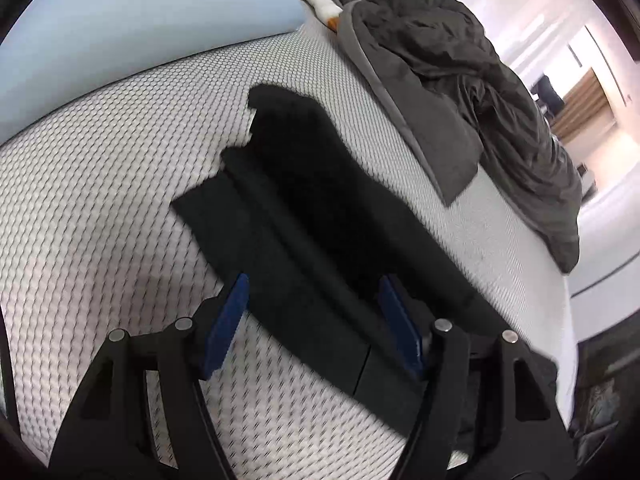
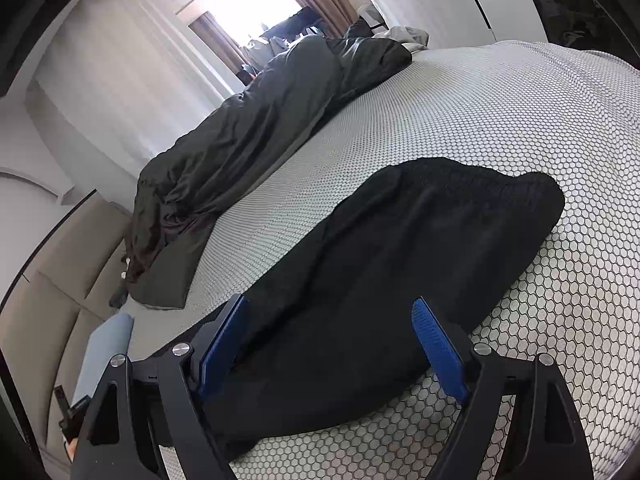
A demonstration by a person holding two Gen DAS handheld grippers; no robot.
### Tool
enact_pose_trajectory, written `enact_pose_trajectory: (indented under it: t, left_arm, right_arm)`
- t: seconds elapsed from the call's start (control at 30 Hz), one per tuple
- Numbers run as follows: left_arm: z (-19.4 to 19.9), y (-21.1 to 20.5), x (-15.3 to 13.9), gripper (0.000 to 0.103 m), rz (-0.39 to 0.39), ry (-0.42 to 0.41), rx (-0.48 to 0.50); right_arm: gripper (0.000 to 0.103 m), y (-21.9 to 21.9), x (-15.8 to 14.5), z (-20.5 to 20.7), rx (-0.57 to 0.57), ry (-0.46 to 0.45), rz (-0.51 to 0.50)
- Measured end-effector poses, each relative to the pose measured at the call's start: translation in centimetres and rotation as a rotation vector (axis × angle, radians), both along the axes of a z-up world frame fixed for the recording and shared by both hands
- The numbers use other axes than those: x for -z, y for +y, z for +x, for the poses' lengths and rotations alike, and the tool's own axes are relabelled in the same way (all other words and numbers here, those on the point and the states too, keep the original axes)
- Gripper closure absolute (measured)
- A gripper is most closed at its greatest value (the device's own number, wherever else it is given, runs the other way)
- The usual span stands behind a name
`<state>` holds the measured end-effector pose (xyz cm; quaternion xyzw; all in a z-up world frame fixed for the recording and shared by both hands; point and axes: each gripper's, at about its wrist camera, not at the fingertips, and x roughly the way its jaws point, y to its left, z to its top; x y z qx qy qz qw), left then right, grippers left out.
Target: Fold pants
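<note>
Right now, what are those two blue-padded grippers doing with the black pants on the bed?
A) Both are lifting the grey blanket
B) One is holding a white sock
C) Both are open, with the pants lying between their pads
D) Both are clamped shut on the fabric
C: the left gripper and right gripper both show blue pads spread wide, with the black pants lying flat on the bed between them.

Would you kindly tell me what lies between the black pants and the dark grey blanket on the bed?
Only bare honeycomb-patterned mattress cover lies between the black pants and the dark grey blanket; both wrist views show that strip with nothing on it.
</note>
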<state>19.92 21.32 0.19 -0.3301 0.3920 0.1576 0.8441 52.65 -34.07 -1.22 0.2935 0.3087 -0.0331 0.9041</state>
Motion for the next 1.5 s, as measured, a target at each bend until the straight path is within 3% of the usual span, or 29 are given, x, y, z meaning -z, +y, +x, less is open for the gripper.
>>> enact_pose_trajectory:
  t: [0.03, 0.17, 0.3, 0.5, 0.53, 0.6, 0.67, 0.77, 0.87, 0.97, 1.07, 1.17, 1.2, 1.27, 1.3, 1.4, 1.5]
  left_arm:
    - [-0.6, -0.4, 0.4, 0.041, 0.014, 0.013, -0.005]
    - [1.4, -0.4, 2.6, 0.072, -0.028, 0.049, 0.015]
    - [4.0, 1.0, 4.4, 0.073, -0.095, 0.056, -0.027]
    - [5.7, 1.9, 4.4, 0.073, -0.166, 0.0, -0.07]
    - [5.8, 1.8, 4.5, 0.076, -0.152, 0.005, -0.076]
    - [5.8, 1.2, 4.9, 0.099, -0.099, 0.018, -0.09]
    - [5.1, 0.6, 4.5, 0.103, -0.064, 0.002, -0.105]
    - [3.2, -0.1, 1.8, 0.103, -0.009, -0.083, -0.114]
    - [-0.4, -1.4, -2.0, 0.103, 0.111, -0.174, -0.106]
    - [-0.1, -0.9, -1.6, 0.103, 0.217, -0.094, -0.105]
    - [0.7, 0.4, 1.7, 0.103, 0.121, 0.042, -0.098]
    - [-0.5, 0.8, 1.8, 0.099, 0.041, 0.026, -0.102]
    - [-1.2, 0.7, 1.4, 0.093, 0.019, 0.006, -0.099]
    - [-2.8, 0.8, 1.0, 0.053, -0.034, -0.022, -0.111]
    - [-3.5, 0.7, 1.1, 0.046, -0.08, -0.03, -0.129]
    - [-3.8, 0.3, 2.9, 0.044, -0.238, -0.023, -0.093]
    - [-2.4, -0.2, 4.8, 0.044, -0.29, -0.011, -0.077]
  right_arm:
    - [0.018, 0.0, 0.4, 0.3, -0.004, 0.011, 0.001]
    - [0.018, 0.6, 1.0, 1.4, -0.025, 0.028, 0.014]
    - [0.018, 1.1, 1.4, 2.2, -0.039, 0.031, 0.019]
    - [0.018, 1.3, 1.7, 2.2, -0.015, 0.043, -0.009]
    - [0.018, 1.2, 1.8, 2.3, -0.011, 0.045, 0.001]
    - [0.018, 1.0, 2.0, 2.5, -0.011, 0.048, 0.007]
    - [0.018, 1.2, 2.0, 2.6, -0.015, 0.05, 0.001]
    - [0.018, 1.5, 1.8, 2.4, -0.021, 0.05, -0.023]
    - [0.018, 1.3, 1.7, 1.9, -0.019, 0.047, -0.043]
    - [0.018, 0.4, 2.0, 1.5, -0.009, 0.049, -0.026]
    - [0.018, -0.3, 2.4, 1.3, -0.007, 0.055, 0.009]
    - [0.018, -0.7, 2.3, 0.6, -0.016, 0.055, 0.009]
    - [0.018, -0.8, 2.2, 0.3, -0.018, 0.052, 0.003]
    - [0.018, -1.5, 2.0, -0.6, -0.007, 0.047, -0.006]
    - [0.018, -2.0, 2.0, -1.0, 0.002, 0.046, -0.002]
    - [0.018, -4.0, 2.8, -2.0, 0.056, 0.072, 0.058]
    - [0.018, -6.4, 4.6, -2.6, 0.108, 0.099, 0.194]
